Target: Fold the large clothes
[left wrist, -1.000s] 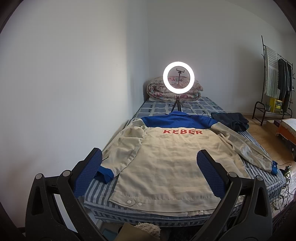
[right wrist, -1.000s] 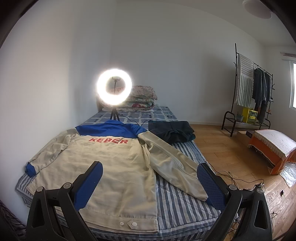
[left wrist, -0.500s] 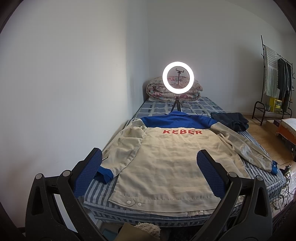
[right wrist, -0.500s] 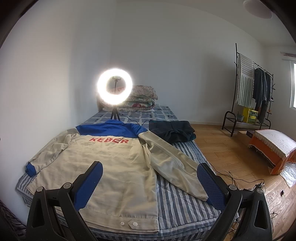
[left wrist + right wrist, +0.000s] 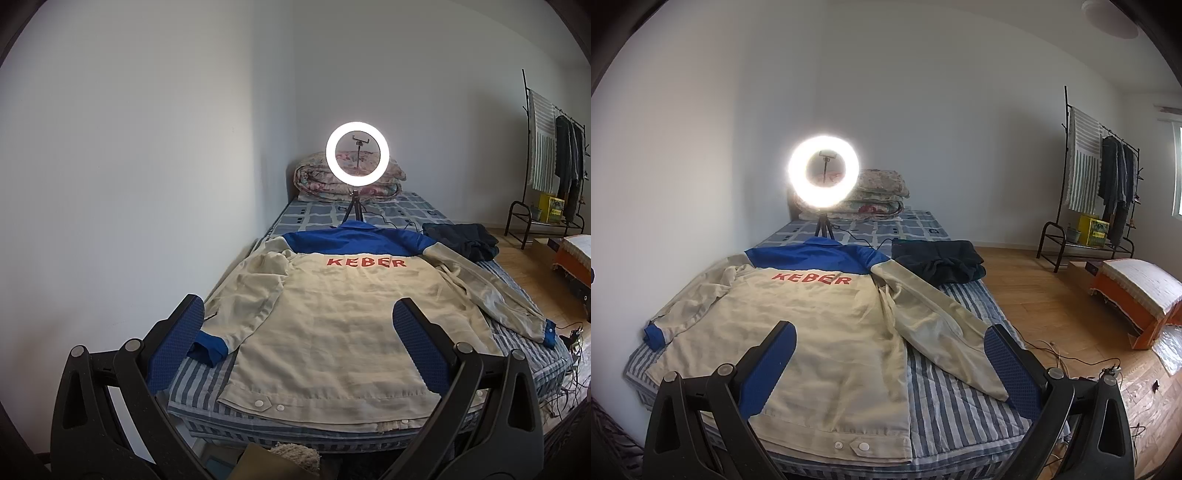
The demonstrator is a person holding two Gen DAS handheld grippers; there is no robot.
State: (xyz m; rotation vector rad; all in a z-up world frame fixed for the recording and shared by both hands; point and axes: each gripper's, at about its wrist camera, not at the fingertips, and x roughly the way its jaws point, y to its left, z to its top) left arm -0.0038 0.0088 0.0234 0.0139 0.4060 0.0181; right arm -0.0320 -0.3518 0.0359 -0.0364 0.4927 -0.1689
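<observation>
Jacket, cream cotton work type with blue yoke, blue cuffs and red "KEBER" lettering [image 5: 343, 317]: lies back-up and spread flat on the blue-and-white striped mattress [image 5: 953, 402], hem with snap tabs toward the cameras, collar toward the lit white ring light on its small black tripod [image 5: 357, 158]. Left sleeve [image 5: 243, 306] is bent inward alongside the body, its blue cuff near the mattress edge; right sleeve [image 5: 938, 328] runs out diagonally toward the mattress's right edge, clear of the body. Left gripper, black frame with blue textured pads [image 5: 295, 343]: jaws spread wide, holding nothing, hovering above the hem. Right gripper, same build [image 5: 890, 365]: likewise wide apart and empty, raised over the lower right of the garment. Folding has not begun, by the look of it. Recommended handling: take the right sleeve near its cuff and at the shoulder seam, pinch one layer only, and lay it across the back so the side fold runs parallel to the centre line; repeat on the left, first straightening the crumpled sleeve. Keep cloth low while carrying it over, as light fabric likely drags and wrinkles. Dark navy folded garment [image 5: 938, 260] sits beside the right shoulder; avoid snagging it.
</observation>
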